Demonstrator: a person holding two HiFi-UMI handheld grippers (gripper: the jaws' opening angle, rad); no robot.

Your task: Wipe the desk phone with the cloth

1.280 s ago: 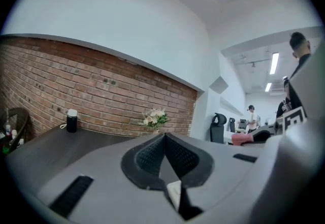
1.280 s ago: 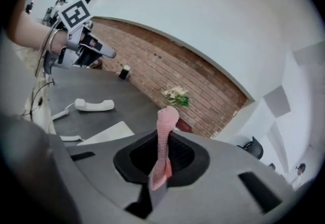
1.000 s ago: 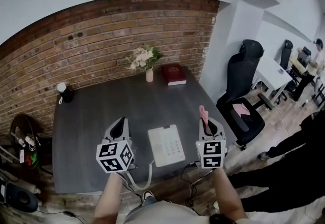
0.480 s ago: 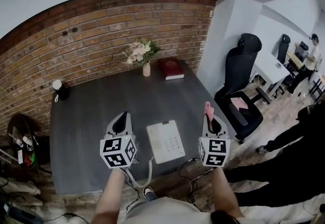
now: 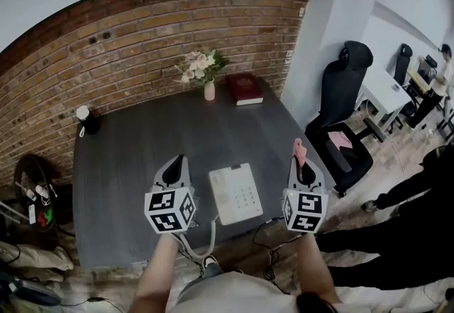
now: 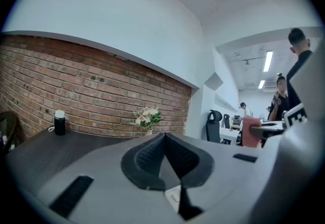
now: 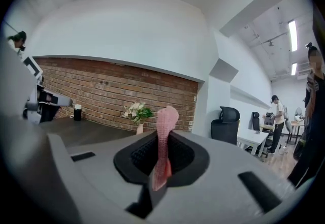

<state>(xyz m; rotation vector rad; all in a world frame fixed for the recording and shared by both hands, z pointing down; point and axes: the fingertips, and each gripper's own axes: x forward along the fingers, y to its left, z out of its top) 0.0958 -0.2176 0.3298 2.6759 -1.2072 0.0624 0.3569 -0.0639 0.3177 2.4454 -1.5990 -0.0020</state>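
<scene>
1. Brick wall is backing a dark desk, where the desk phone is lying near the front edge.
2. Left gripper is hovering left of the phone, jaws pressed together on nothing.
3. Right gripper is pinching the pink cloth right of the phone.

Only the upper end of the pink cloth shows. The rest is hidden between the closed jaws of the right gripper. In the head view, the keys of the desk phone are too small to read, as is the cover of the red book. A person in black is cut off by the right edge. The wearer's left forearm and right forearm run off the bottom edge.
</scene>
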